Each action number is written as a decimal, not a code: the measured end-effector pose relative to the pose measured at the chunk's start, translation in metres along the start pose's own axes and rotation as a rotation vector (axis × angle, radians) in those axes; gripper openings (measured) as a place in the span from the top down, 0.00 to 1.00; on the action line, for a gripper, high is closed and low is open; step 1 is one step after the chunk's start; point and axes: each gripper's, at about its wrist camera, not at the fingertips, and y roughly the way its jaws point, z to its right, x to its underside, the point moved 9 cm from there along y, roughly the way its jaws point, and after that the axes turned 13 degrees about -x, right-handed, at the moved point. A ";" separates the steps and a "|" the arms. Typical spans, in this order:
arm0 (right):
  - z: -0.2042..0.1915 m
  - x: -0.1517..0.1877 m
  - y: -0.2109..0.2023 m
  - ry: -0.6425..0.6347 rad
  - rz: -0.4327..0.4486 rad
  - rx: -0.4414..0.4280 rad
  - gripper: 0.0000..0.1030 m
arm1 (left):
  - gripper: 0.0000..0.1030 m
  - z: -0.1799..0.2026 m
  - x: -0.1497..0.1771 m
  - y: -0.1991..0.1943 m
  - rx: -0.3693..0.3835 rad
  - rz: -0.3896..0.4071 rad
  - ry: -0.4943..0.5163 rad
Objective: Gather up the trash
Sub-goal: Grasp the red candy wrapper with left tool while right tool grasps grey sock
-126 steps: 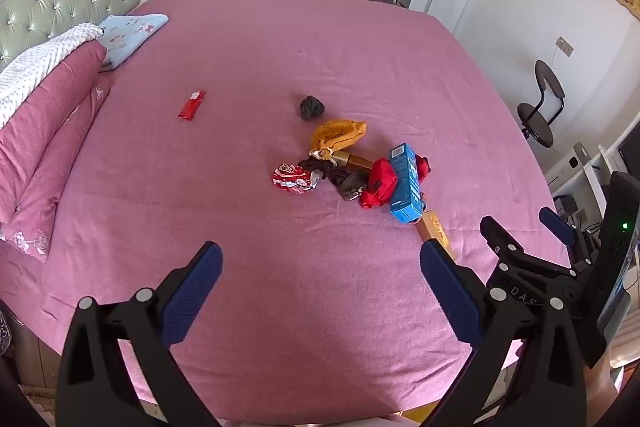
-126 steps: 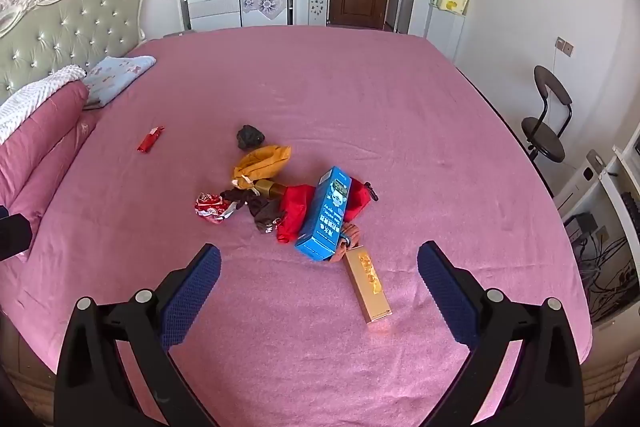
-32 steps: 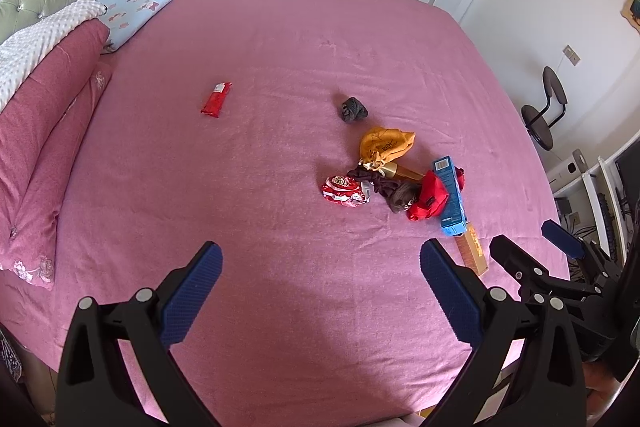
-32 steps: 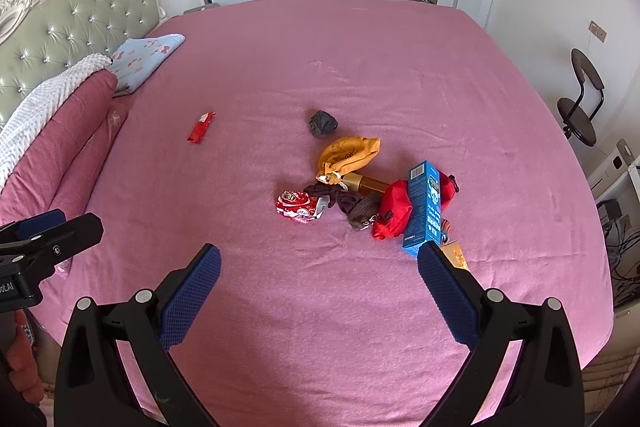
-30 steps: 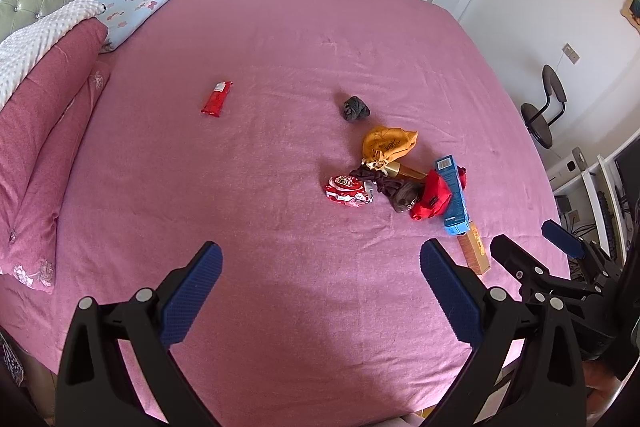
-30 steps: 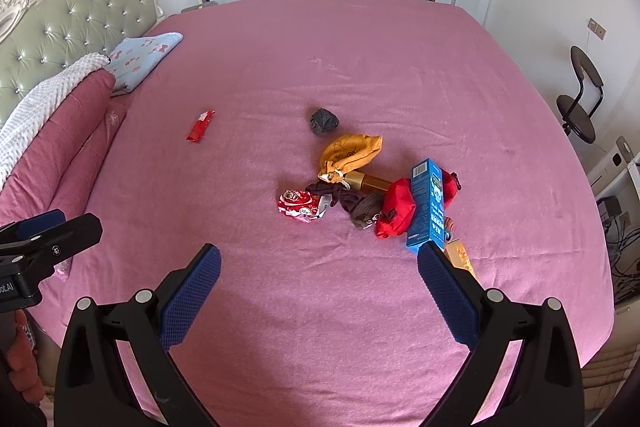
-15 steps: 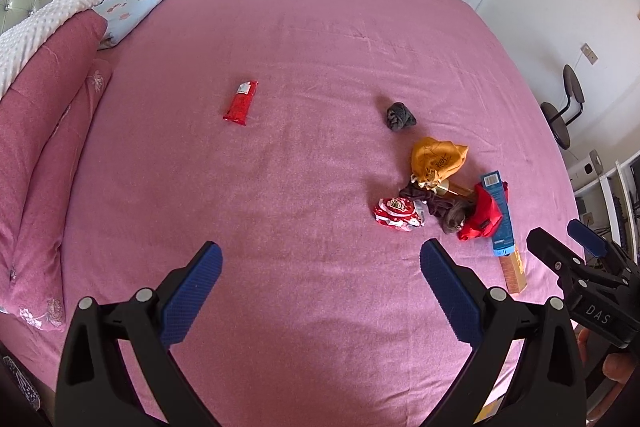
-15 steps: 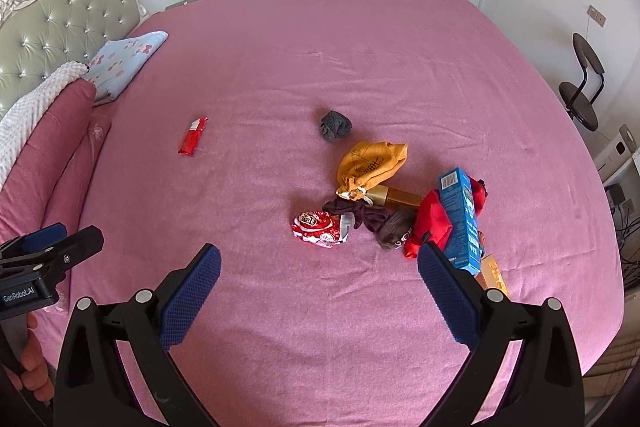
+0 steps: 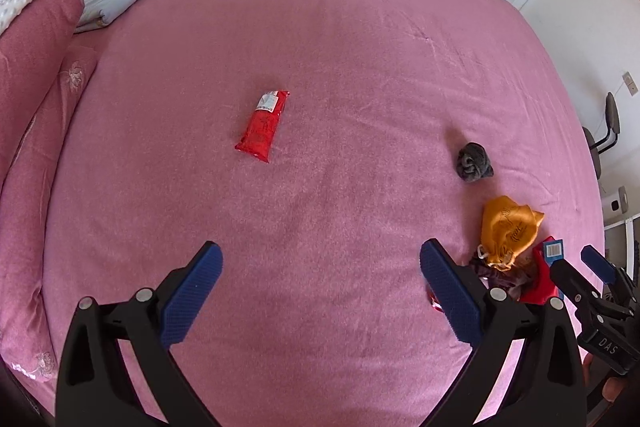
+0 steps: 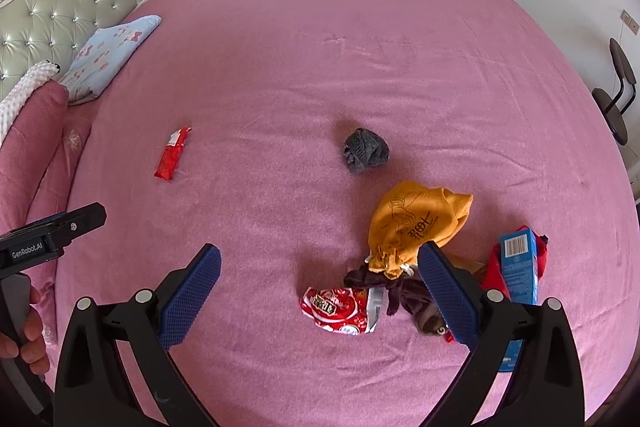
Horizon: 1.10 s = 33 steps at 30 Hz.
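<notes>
Pink bed (image 9: 360,27) filled both views, bedroom with a tufted headboard behind; the red wrapper (image 9: 263,126) lay alone on the sheet, well apart from the heap of stuff. Its long axis ran roughly away from the left gripper (image 9: 320,291), tilted a bit to the right at the far end; it sat ahead and slightly left of centre between the spread fingers (image 9: 192,291), nothing in them. Left hand looked nearer to it, I'd guess; the right gripper (image 10: 318,291) hung wide open too, over the crumpled red packet (image 10: 340,309), beside the orange pouch (image 10: 416,223), blue box (image 10: 518,267) and grey sock ball (image 10: 366,149).
</notes>
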 end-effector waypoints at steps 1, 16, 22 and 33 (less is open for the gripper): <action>0.002 -0.004 0.010 -0.003 -0.005 0.000 0.08 | 0.04 0.000 -0.007 0.012 -0.013 -0.006 0.006; 0.045 -0.042 0.121 0.052 -0.052 0.012 0.08 | 0.30 -0.003 -0.075 0.169 -0.036 -0.154 -0.019; 0.059 -0.036 0.133 0.050 -0.071 0.020 0.08 | 0.32 -0.015 -0.086 0.207 -0.125 -0.192 -0.044; 0.089 -0.050 0.143 0.044 -0.054 0.042 0.08 | 0.84 0.009 -0.090 0.209 -0.103 -0.168 -0.021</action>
